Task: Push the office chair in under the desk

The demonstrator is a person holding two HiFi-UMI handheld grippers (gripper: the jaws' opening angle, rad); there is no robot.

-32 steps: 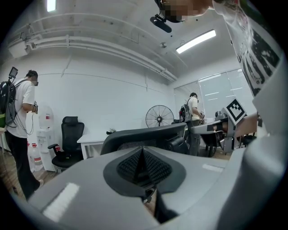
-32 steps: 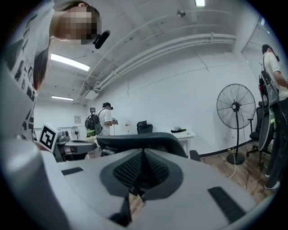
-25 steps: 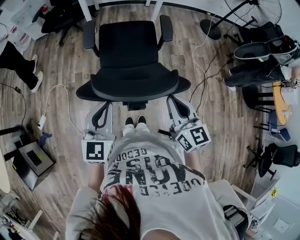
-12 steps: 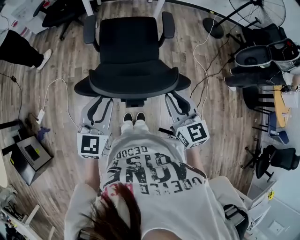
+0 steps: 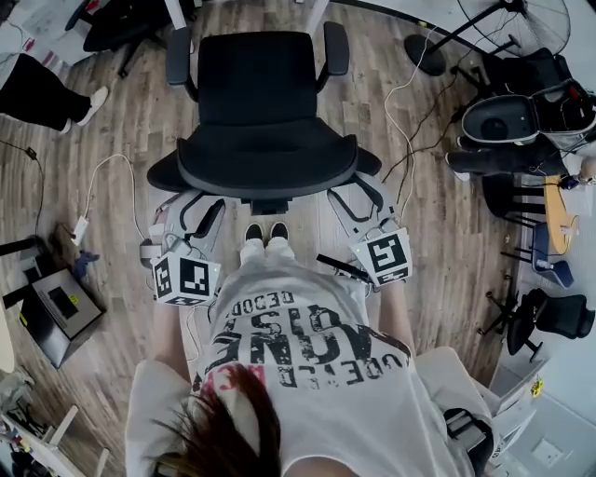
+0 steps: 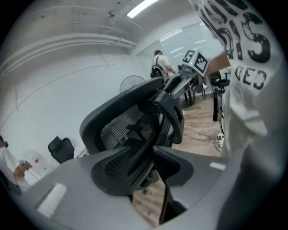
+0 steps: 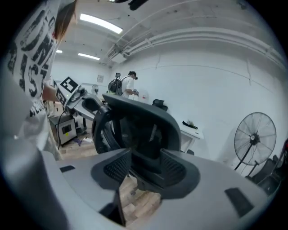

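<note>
Listing what I have on screen, largest first.

Wood floor: smooth boards, so I expect the chair to roll freely.

Desk: I see only white legs at the top edge of the head view. I cannot tell how deep the top reaches.

Office chair: it stands between me and the desk with the seat facing the legs. It is black, with a padded seat and two grey armrests. I judge it close to the desk but not fully tucked in.

Backrest: a curved dark shell with mesh behind. It is the part nearest the operator, so it is the natural face to push on.

Left gripper: it sits low behind the backrest's left wing. Its jaws have just been opening and now stand apart, clamping nothing. The chair back shows just ahead through the gap.

Right gripper: it mirrors the left behind the right wing. Its jaws have likewise just been opening, and they are spread and empty.

The paired placement should keep the chair from swivelling.
</note>
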